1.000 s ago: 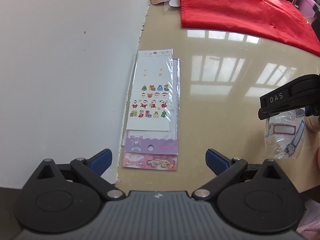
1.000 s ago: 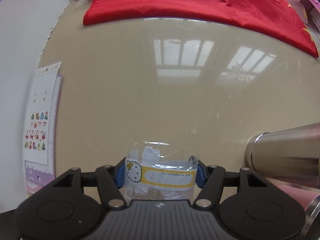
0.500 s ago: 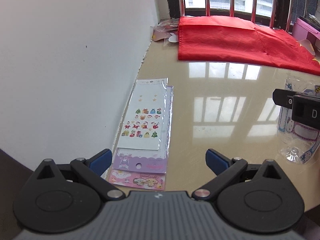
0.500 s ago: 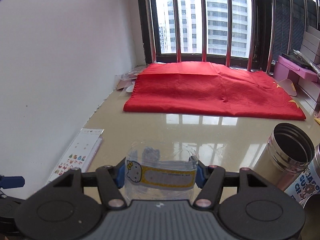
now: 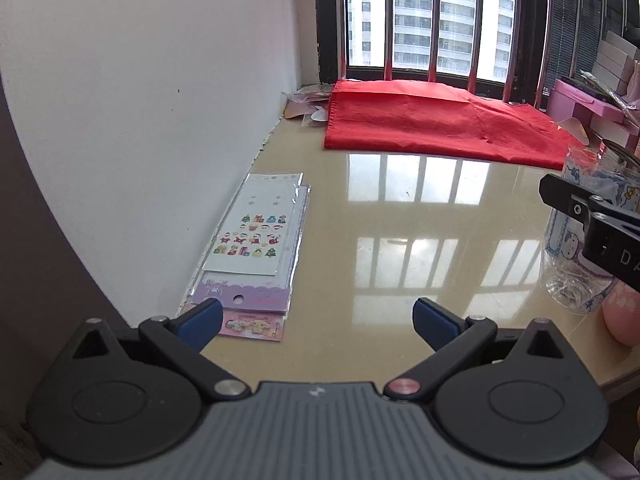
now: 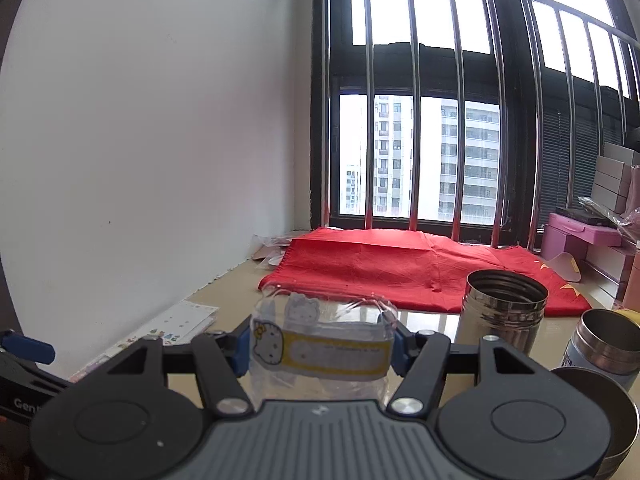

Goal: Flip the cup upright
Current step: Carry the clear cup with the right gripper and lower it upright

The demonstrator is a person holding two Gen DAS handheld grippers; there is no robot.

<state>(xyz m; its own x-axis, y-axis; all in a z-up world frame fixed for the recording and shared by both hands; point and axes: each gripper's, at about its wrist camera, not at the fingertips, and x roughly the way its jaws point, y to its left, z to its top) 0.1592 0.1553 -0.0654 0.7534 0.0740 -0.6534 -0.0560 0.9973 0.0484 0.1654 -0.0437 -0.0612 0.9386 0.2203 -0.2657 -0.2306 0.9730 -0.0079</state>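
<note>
Our right gripper, clamped on the clear cup, has swung it from tipped to upright; left gripper stays agape, idle.

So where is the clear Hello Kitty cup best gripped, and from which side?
Across the mid-body label band, approached level from the side: the clear cup has a soft-looking wall and an open rim on top, so a claw squeezing opposite sides at the band looks steadiest. The right claw holds it just so; the left claw is open.
</note>
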